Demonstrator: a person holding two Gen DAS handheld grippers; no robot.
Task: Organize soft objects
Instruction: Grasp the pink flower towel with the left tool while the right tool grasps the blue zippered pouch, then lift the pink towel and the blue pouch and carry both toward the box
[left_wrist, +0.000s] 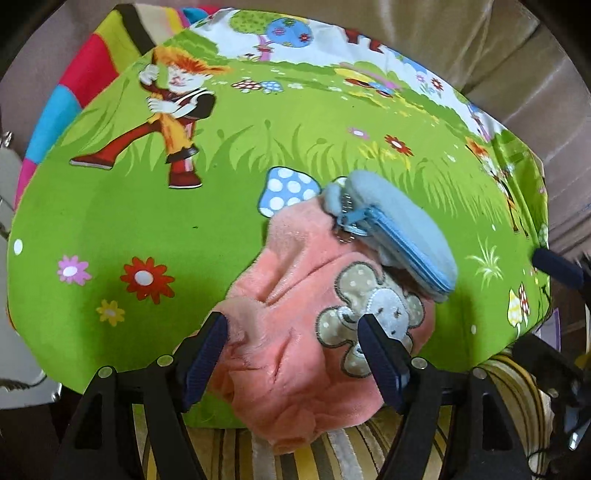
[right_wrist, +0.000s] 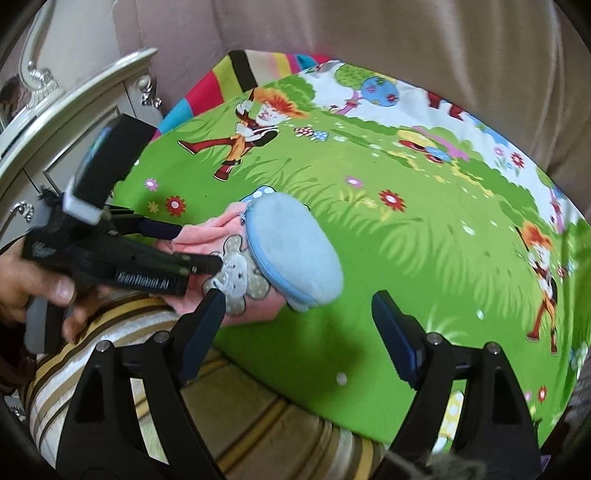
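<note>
A pink plush cloth (left_wrist: 295, 295) with a grey elephant patch (left_wrist: 384, 306) lies bunched at the near edge of a green cartoon-print sheet (left_wrist: 147, 221). A light blue fuzzy zip pouch (left_wrist: 399, 229) rests on the cloth's far right part. My left gripper (left_wrist: 295, 328) points down over the cloth with its jaws apart. One fingertip touches the cloth's left edge and the other lies over the elephant. In the right wrist view the left gripper (right_wrist: 195, 246) straddles the cloth (right_wrist: 199, 232). My right gripper (right_wrist: 299, 301) stands open just in front of the pouch (right_wrist: 295, 251), gripping nothing.
The sheet (right_wrist: 406, 258) covers a cushion in front of a beige upholstered back (right_wrist: 406, 44). A brown and yellow striped fabric (right_wrist: 122, 332) lies along the near edge. A white ornate nightstand (right_wrist: 55, 122) stands at the left. A hand (right_wrist: 33, 288) holds the left gripper.
</note>
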